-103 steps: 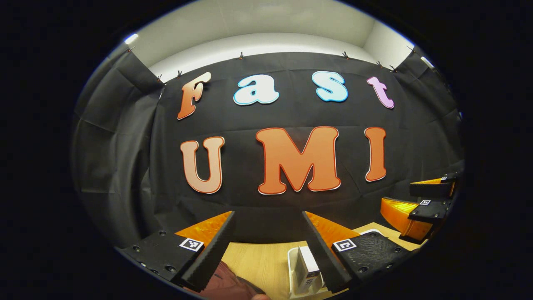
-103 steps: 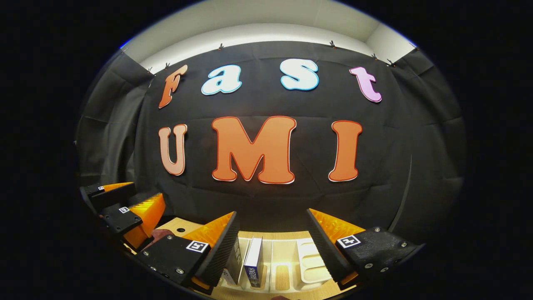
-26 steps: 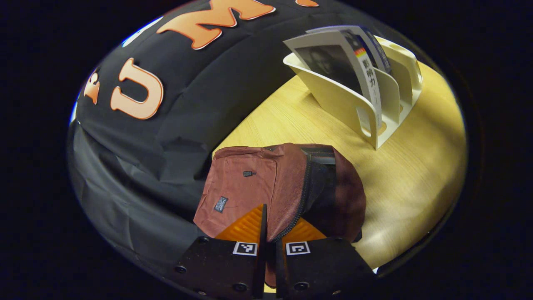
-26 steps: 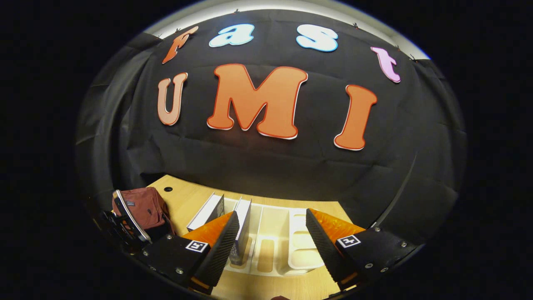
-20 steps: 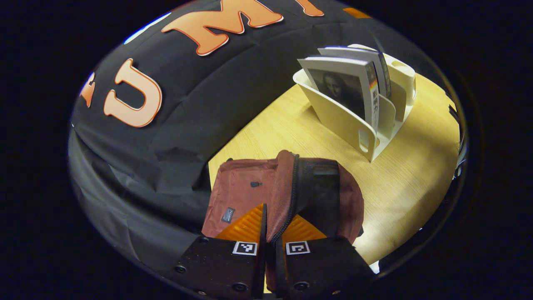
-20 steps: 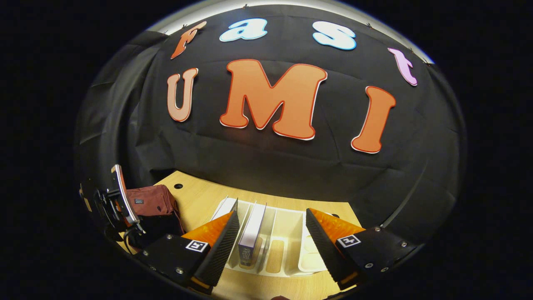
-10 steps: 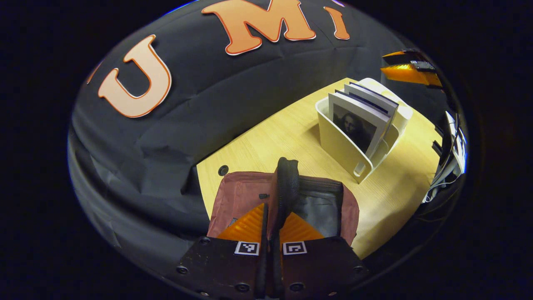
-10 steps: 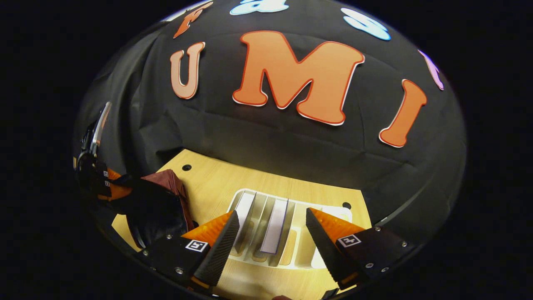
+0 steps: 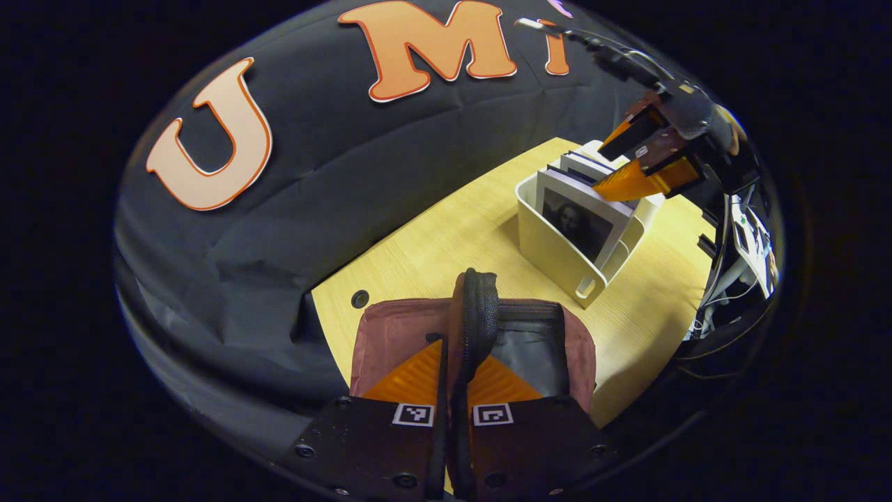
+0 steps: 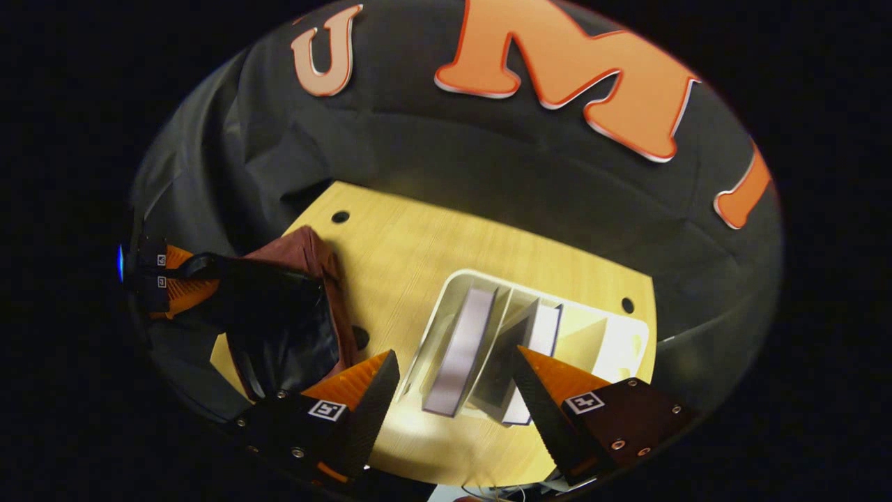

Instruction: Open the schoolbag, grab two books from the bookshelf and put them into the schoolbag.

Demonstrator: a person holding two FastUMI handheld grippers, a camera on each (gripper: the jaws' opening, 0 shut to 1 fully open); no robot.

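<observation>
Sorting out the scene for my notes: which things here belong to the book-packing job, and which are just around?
Job: bag, held open by the left gripper; two books in the rack; right gripper, open above them.

Just around: table, cables.

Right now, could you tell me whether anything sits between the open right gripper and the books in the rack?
Nothing visible does. The right gripper hangs open above the white book rack, and the nearer book stands between its fingers with open space around it.
</observation>
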